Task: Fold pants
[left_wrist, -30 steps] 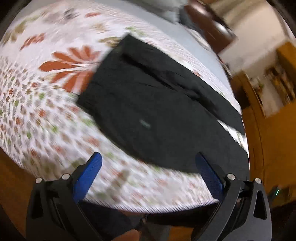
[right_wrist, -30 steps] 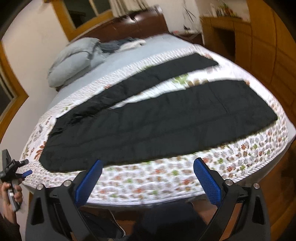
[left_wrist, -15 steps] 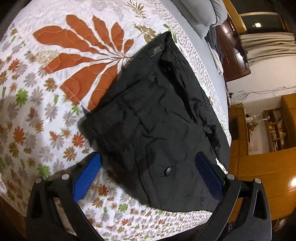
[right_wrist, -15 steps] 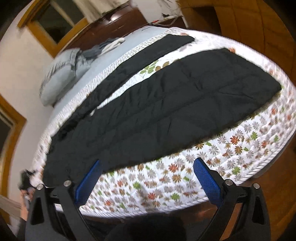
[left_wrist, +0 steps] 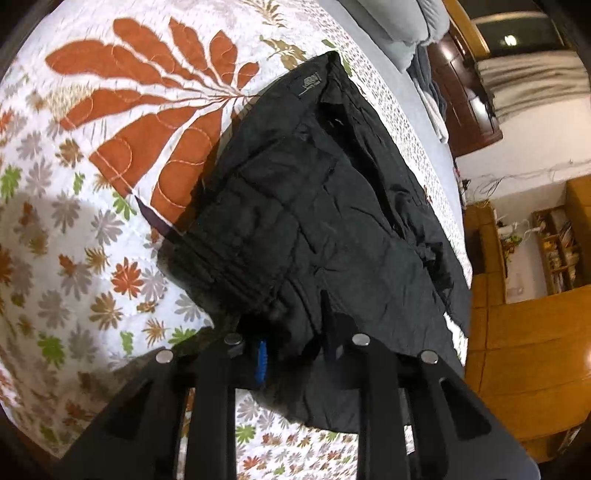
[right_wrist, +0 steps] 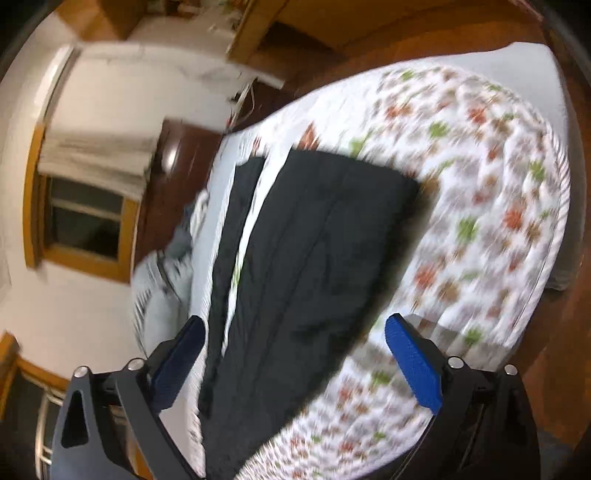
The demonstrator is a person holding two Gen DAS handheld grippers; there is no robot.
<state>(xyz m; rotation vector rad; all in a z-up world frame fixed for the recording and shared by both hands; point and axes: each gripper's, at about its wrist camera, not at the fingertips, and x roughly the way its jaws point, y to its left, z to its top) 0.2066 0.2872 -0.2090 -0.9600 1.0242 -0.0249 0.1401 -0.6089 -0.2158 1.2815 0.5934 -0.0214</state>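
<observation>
The left gripper [left_wrist: 295,343] has its 2 fingers drawn together on the waist end of the black pants [left_wrist: 325,206]; dark cloth bunches between them and only a sliver of 1 blue pad [left_wrist: 261,360] shows beside the fold; the pinched cloth sits close to the near edge of the bed. From there the pants run away across the floral quilt [left_wrist: 74,229], wrinkled, with a small label [left_wrist: 309,82] at the far waist corner; a large orange leaf print [left_wrist: 147,110] lies just beside the waistband on the quilt. Beyond the quilt's far edge lie grey pillows [left_wrist: 417,26], then a dark wooden headboard [left_wrist: 465,107]; wooden shelving [left_wrist: 554,251] stands against the wall to the right.

The right gripper [right_wrist: 295,365] is spread wide and holds nothing; its blue pads [right_wrist: 413,369] sit well apart above the bed, 1 on each side of the nearer trouser leg. That view is blurred; in it the 2 legs of the pants [right_wrist: 314,266] lie flat and side by side, a strip of white quilt [right_wrist: 498,240] between them, the hems pointing toward the far edge of the bed. A window [right_wrist: 85,221] with a wooden frame is off to the left, and a grey pillow [right_wrist: 162,291] rests by the quilt's left edge.
</observation>
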